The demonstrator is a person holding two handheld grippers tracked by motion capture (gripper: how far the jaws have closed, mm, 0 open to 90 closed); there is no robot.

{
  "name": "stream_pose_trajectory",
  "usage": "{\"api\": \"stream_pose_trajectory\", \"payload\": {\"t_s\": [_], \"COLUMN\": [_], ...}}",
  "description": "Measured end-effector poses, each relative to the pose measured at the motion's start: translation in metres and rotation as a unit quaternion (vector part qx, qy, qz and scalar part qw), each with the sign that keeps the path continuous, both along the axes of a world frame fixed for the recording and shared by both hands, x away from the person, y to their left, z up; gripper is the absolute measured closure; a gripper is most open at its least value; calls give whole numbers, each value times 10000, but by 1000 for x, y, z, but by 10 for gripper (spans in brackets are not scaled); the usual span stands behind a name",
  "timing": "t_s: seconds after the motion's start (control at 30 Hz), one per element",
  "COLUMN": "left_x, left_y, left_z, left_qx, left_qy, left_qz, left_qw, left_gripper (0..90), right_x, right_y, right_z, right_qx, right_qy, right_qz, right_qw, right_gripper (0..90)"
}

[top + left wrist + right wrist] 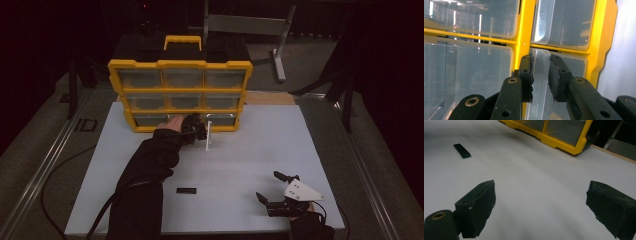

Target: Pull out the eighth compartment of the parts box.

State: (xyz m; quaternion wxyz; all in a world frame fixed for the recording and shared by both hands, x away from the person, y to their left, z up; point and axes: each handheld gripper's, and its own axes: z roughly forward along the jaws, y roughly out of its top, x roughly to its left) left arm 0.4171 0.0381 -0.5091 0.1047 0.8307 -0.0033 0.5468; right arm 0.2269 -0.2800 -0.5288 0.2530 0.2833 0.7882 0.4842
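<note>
A clear drawer pull tab (539,75) at the bottom row of the yellow drawer cabinet (180,64) is clamped between the pads of the left gripper (541,80). In front of the cabinet, the right gripper (276,189) is held over the white table (260,145), jaws wide apart, near a small black block (186,190).
</note>
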Motion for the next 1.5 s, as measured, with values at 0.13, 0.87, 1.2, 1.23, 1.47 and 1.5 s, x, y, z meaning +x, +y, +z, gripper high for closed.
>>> {"api": "stream_pose_trajectory", "payload": {"t_s": [0.13,0.87,1.2,1.23,1.47,1.5], "left_x": [0,-6,-14,-15,-21,-21], "left_y": [0,0,1,1,0,0], "left_z": [2,9,10,10,11,11], "left_qx": [113,271,302,301,310,323], "left_qy": [28,214,261,267,271,270], "left_qz": [-19,-147,-182,-188,-199,-203], "left_qw": [9999,9993,9990,9990,9990,9989], "left_gripper": [744,753,753,753,754,754], "right_x": [1,0,0,0,0,0], "right_y": [-1,-1,0,0,0,0], "right_z": [-1,0,0,0,1,1], "right_qx": [-6,20,20,30,12,11], "right_qy": [16,6,-4,0,-12,-10], "right_qz": [-10,-21,-21,-18,-17,-17], "right_qw": [10000,10000,10000,10000,10000,10000], "right_gripper": [89,89,89,89,89,89]}}
